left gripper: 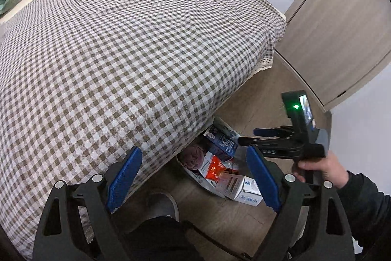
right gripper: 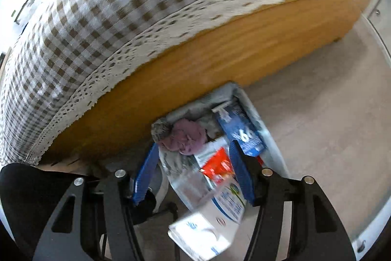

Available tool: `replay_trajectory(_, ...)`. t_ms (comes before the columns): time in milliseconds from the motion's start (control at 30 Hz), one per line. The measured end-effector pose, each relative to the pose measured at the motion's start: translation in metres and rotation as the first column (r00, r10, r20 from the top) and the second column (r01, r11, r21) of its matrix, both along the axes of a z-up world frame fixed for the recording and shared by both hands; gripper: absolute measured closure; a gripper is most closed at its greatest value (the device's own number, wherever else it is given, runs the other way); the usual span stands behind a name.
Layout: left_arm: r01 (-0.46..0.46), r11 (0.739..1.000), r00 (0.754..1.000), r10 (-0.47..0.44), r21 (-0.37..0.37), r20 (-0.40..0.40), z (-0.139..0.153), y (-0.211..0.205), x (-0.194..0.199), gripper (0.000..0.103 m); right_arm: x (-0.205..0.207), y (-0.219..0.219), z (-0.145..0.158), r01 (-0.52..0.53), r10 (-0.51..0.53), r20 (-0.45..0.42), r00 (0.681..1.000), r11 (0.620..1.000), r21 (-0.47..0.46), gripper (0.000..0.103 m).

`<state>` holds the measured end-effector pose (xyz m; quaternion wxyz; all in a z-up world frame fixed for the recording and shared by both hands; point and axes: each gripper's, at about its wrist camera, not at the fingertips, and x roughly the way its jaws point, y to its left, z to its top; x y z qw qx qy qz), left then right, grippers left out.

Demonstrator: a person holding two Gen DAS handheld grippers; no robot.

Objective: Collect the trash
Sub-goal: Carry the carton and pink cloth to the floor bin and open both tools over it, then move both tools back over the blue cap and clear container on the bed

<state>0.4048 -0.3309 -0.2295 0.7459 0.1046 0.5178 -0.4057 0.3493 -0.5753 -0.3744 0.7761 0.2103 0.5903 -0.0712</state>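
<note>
Lying tilted, white carton (right gripper: 207,224) points its long axis into bin (right gripper: 264,129).

The left wrist view is evenly and softly lit, sharp across the checked bedspread (left gripper: 127,45), with only a faint shadow under the bed's near edge and a small green lamp glowing on the device (left gripper: 297,111) in the person's hand. The right wrist view is brighter and warmer but smeared by motion blur, worst along the bedspread's far edge and on the white carton (right gripper: 205,234) at the bottom. Both views bend straight lines strongly and darken to black at the corners.
</note>
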Motion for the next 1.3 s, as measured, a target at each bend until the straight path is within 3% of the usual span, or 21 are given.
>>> replay_trajectory(167,0.002,0.998,1.000,-0.004,-0.067,-0.029,0.006,0.005,-0.003,0.019,-0.021,0.002,0.020,-0.035,0.026,-0.080,0.996,0.994,-0.106,0.041)
replay_trajectory(267,0.002,0.993,1.000,-0.003,-0.116,-0.013,0.019,0.021,-0.003,0.019,-0.033,0.010,0.044,-0.046,0.033,-0.083,0.996,0.986,-0.163,0.041)
replay_trajectory(367,-0.030,0.984,0.999,0.036,-0.173,0.032,0.044,0.042,0.008,0.019,-0.035,0.019,0.086,-0.024,0.025,0.003,1.000,0.979,-0.203,0.041)
replay_trajectory(433,-0.086,0.972,0.991,0.106,-0.217,0.080,0.060,0.066,0.023,0.019,-0.023,0.028,0.127,-0.017,0.046,0.116,0.992,0.972,-0.235,0.040)
replay_trajectory(500,-0.171,0.952,0.968,0.210,-0.254,0.136,0.078,0.098,0.045,0.019,-0.005,0.042,0.162,-0.039,0.098,0.208,0.973,0.962,-0.269,0.039)
replay_trajectory(567,-0.263,0.920,0.929,0.323,-0.290,0.182,0.091,0.144,0.067,0.018,0.024,0.067,0.190,-0.090,0.183,0.278,0.943,0.944,-0.318,0.039)
replay_trajectory(633,-0.344,0.884,0.888,0.415,-0.315,0.196,0.095,0.185,0.086,0.015,0.067,0.105,0.215,-0.183,0.305,0.348,0.886,0.922,-0.342,0.039)
replay_trajectory(767,-0.525,0.789,0.787,0.593,-0.318,0.171,0.094,0.289,0.139,0.015,0.151,0.176,0.233,-0.337,0.473,0.404,0.783,0.869,-0.363,0.039)
replay_trajectory(833,-0.579,0.754,0.750,0.642,-0.309,0.161,0.094,0.324,0.164,0.015,0.195,0.213,0.238,-0.389,0.529,0.417,0.739,0.841,-0.377,0.039)
replay_trajectory(900,-0.596,0.741,0.730,0.660,-0.308,0.175,0.094,0.343,0.190,0.015,0.233,0.245,0.243,-0.418,0.559,0.436,0.705,0.825,-0.381,0.039)
replay_trajectory(933,-0.603,0.744,0.728,0.660,-0.287,0.184,0.090,0.348,0.208,0.015,0.252,0.259,0.246,-0.429,0.566,0.448,0.692,0.822,-0.375,0.039)
replay_trajectory(1000,-0.599,0.765,0.755,0.638,-0.236,0.151,0.076,0.344,0.246,0.014,0.276,0.274,0.247,-0.432,0.568,0.459,0.683,0.821,-0.373,0.039)
replay_trajectory(1067,-0.624,0.757,0.745,0.651,-0.196,0.143,0.060,0.337,0.291,0.014,0.290,0.285,0.253,-0.441,0.569,0.480,0.668,0.822,-0.361,0.039)
replay_trajectory(1200,-0.553,0.830,0.795,0.551,-0.074,0.253,0.033,0.292,0.361,0.015,0.306,0.288,0.260,-0.436,0.565,0.494,0.661,0.825,-0.360,0.039)
replay_trajectory(1267,-0.525,0.851,0.817,0.502,0.005,0.285,0.017,0.269,0.391,0.021,0.307,0.281,0.262,-0.431,0.556,0.491,0.671,0.831,-0.351,0.039)
replay_trajectory(1300,-0.537,0.842,0.815,0.498,0.059,0.297,0.008,0.260,0.406,0.024,0.308,0.278,0.261,-0.428,0.551,0.488,0.677,0.834,-0.347,0.039)
